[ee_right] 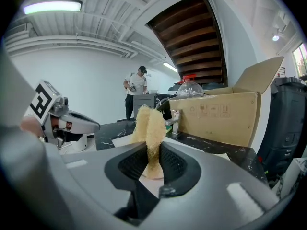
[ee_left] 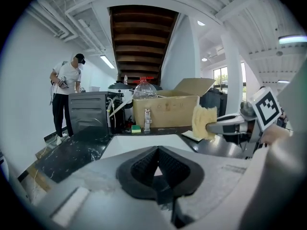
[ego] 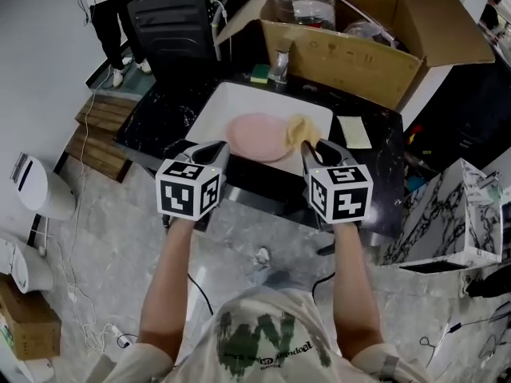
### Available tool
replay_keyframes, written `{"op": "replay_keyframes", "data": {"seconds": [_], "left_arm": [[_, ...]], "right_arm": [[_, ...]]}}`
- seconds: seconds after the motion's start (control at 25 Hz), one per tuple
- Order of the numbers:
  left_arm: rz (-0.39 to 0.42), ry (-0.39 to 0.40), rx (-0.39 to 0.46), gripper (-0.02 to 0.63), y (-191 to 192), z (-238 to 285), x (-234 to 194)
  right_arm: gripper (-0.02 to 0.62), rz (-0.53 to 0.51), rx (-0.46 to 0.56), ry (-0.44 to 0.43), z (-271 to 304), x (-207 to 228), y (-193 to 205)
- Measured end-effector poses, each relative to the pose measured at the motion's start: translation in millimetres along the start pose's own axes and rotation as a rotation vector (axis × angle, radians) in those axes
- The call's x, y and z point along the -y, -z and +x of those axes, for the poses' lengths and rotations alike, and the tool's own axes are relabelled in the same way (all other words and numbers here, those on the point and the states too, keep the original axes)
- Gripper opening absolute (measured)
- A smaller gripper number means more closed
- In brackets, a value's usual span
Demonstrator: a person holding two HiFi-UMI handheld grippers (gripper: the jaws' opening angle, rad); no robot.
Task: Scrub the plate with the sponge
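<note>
A pink plate (ego: 257, 137) lies flat in the white sink basin (ego: 231, 100). My right gripper (ego: 310, 147) is shut on a frayed yellow sponge (ego: 299, 128), which hangs over the plate's right edge. In the right gripper view the sponge (ee_right: 149, 126) stands upright, pinched between the jaws. My left gripper (ego: 216, 148) hovers at the basin's front rim, just left of the plate and not touching it. Its jaws are shut with nothing between them in the left gripper view (ee_left: 157, 152). That view also shows the sponge (ee_left: 203, 122) held off to the right.
A black marble counter (ego: 152, 116) surrounds the basin. Behind it stand a faucet (ego: 279, 65), a green-yellow sponge (ego: 259, 73) and an open cardboard box (ego: 351, 48). A pale cloth (ego: 353, 132) lies right of the basin. A person (ego: 104, 6) stands far left.
</note>
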State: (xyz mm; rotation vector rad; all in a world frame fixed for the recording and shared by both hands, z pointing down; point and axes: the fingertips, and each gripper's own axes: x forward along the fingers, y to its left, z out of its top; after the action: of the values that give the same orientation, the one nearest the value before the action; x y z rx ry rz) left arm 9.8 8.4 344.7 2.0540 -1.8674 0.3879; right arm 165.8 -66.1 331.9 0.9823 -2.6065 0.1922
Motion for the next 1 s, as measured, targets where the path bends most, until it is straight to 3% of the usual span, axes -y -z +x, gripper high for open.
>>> {"op": "replay_keyframes", "data": {"seconds": [0.56,1.0], "left_arm": [[-0.019,0.03,-0.047,0.005,-27.5,99.1,-54.4],[-0.021,0.041,-0.071,0.005,-36.6,145.0,-80.7]], "right_arm": [[0.063,0.029,-0.054,0.016,101.6,50.9,-22.4],[0.063,0.043,-0.078,0.036,140.2,73.9,-24.7]]}}
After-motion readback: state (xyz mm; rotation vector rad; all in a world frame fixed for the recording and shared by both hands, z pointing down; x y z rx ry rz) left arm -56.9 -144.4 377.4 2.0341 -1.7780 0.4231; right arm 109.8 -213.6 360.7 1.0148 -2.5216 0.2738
